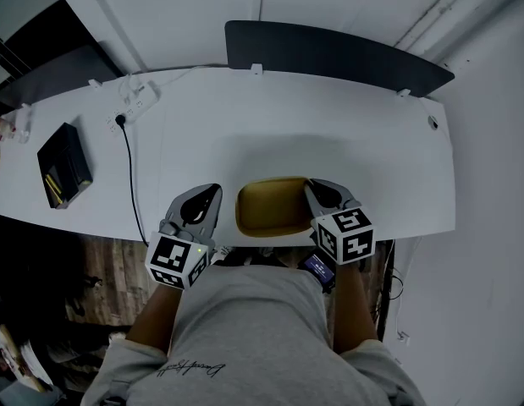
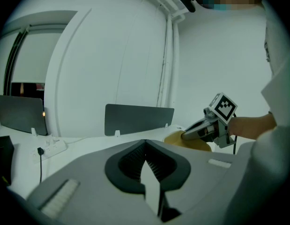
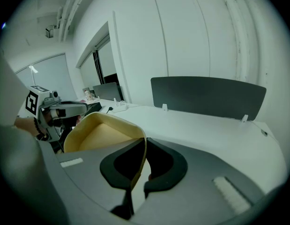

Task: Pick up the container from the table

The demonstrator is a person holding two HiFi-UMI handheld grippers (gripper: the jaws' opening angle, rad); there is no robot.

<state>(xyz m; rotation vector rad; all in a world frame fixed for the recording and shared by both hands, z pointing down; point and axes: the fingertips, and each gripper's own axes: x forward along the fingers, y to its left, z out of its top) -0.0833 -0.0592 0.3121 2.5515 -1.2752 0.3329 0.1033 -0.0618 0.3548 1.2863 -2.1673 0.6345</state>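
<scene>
A yellow, shallow, open container [image 1: 273, 206] is at the table's front edge, right in front of the person. My right gripper [image 1: 316, 189] is shut on its right rim; in the right gripper view the thin yellow wall [image 3: 141, 159] runs between the closed pads and the container's bowl [image 3: 100, 134] spreads to the left. My left gripper [image 1: 212, 195] hovers a little left of the container, apart from it, shut with nothing between its pads [image 2: 135, 162]. From the left gripper view the container [image 2: 173, 138] shows partly behind the right gripper [image 2: 184, 135]. Whether the container rests on the table is unclear.
The white table [image 1: 363, 142] has a dark divider panel [image 1: 338, 56] along its far edge. A power strip [image 1: 136, 104] with a black cable [image 1: 130, 172] lies at the back left, and a black organiser [image 1: 65, 164] sits further left. Wooden floor shows below the front edge.
</scene>
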